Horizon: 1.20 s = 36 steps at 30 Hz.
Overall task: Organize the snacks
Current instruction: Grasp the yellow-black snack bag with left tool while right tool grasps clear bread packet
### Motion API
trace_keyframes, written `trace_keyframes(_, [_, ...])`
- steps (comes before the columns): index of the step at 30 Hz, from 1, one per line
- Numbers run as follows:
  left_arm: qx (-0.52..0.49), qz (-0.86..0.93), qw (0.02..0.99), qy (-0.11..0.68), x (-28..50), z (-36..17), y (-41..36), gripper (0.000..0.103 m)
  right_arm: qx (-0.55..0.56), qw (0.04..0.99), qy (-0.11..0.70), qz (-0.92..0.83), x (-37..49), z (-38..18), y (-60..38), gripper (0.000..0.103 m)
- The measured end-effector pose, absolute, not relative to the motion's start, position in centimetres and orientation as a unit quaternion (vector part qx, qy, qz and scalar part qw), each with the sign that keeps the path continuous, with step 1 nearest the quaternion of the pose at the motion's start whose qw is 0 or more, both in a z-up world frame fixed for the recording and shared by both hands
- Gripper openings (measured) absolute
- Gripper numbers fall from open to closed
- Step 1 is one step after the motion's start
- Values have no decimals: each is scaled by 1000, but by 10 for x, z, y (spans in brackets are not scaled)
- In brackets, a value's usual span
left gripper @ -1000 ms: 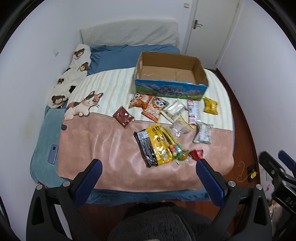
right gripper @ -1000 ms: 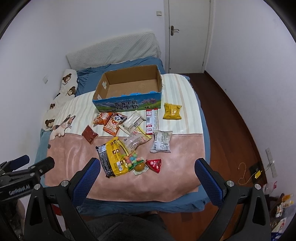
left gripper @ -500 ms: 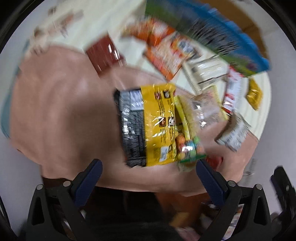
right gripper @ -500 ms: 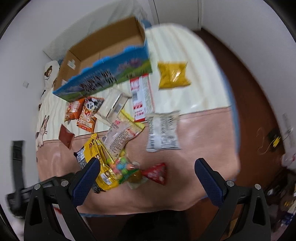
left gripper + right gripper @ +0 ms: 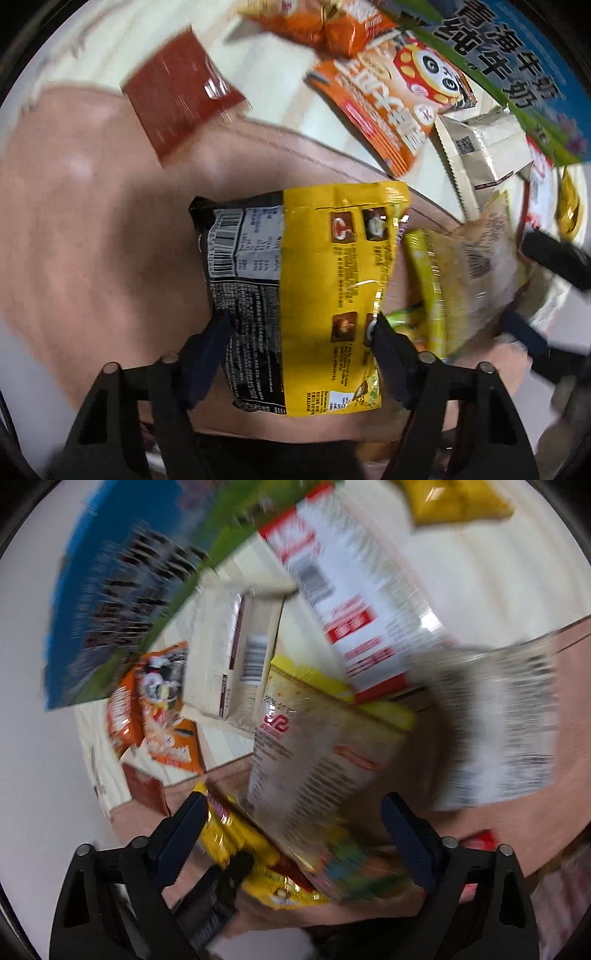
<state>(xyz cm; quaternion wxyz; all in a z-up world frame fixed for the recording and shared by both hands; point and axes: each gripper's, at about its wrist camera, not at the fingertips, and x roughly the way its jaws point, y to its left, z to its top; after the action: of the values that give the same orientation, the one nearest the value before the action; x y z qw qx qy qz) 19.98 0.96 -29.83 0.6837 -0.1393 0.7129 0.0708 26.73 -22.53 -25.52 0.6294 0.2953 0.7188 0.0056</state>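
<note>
A yellow-and-black snack pack (image 5: 306, 266) lies flat on the pink blanket (image 5: 92, 221). My left gripper (image 5: 297, 328) points down over it with the jaws closing, one finger at each long edge; the pack is not crumpled. In the blurred right wrist view, my right gripper (image 5: 293, 812) is low over a clear, yellow-edged pack (image 5: 317, 760). Its jaws are also closing, with the pack between them and still some gap on both sides. The same clear pack (image 5: 476, 266) shows beside the yellow one. The cardboard box, with its blue and green printed side (image 5: 517, 74), stands just beyond the snacks.
Other snacks lie around: a dark red sachet (image 5: 181, 92), an orange panda pack (image 5: 391, 99), a beige pack (image 5: 487, 151), a red-and-white pack (image 5: 354, 590), a small yellow bag (image 5: 454, 498) and a grey-white pack (image 5: 517, 720). The bed edge is close below both grippers.
Both grippers have dropped from high above the bed to just over the snack pile. Their jaws have narrowed, the left around the yellow-and-black pack and the right around the clear pack.
</note>
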Motion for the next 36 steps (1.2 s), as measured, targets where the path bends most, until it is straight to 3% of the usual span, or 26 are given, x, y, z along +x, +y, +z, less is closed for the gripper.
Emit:
trace_keyframes(5, [-64, 64, 709, 699, 221, -277, 22, 66, 285, 608, 740, -49, 278, -288, -201, 68])
trace_keyframes(7, [-67, 50, 708, 701, 229, -274, 27, 66, 229, 623, 747, -33, 280, -287, -186, 58])
trace_keyframes(10, [-93, 28, 695, 712, 237, -272, 35, 66, 66, 654, 753, 21, 278, -274, -154, 54])
trace_keyframes(14, [-170, 30, 676, 717, 227, -258, 60, 66, -61, 659, 747, 55, 264, -268, -137, 55])
trace_keyframes(18, [-281, 45, 647, 708, 190, -241, 91, 66, -9, 662, 748, 50, 259, -265, -147, 92])
trace_keyframes(24, [-387, 39, 576, 719, 146, -288, 102, 67, 85, 655, 750, 29, 250, -277, -157, 92])
trace_keyframes(28, [-428, 74, 539, 721, 160, -329, 104, 82, 125, 640, 758, 28, 242, -296, -167, 92])
trace_keyframes(32, [-430, 110, 550, 707, 176, -346, 87, 83, 129, 635, 761, 30, 238, -307, -176, 91])
trace_keyframes(33, [-420, 110, 558, 707, 178, -347, 82, 83, 129, 636, 760, 30, 239, -314, -179, 90])
trace_keyframes(36, [-366, 102, 594, 709, 189, -339, 62, 79, 111, 644, 756, 29, 246, -311, -190, 70])
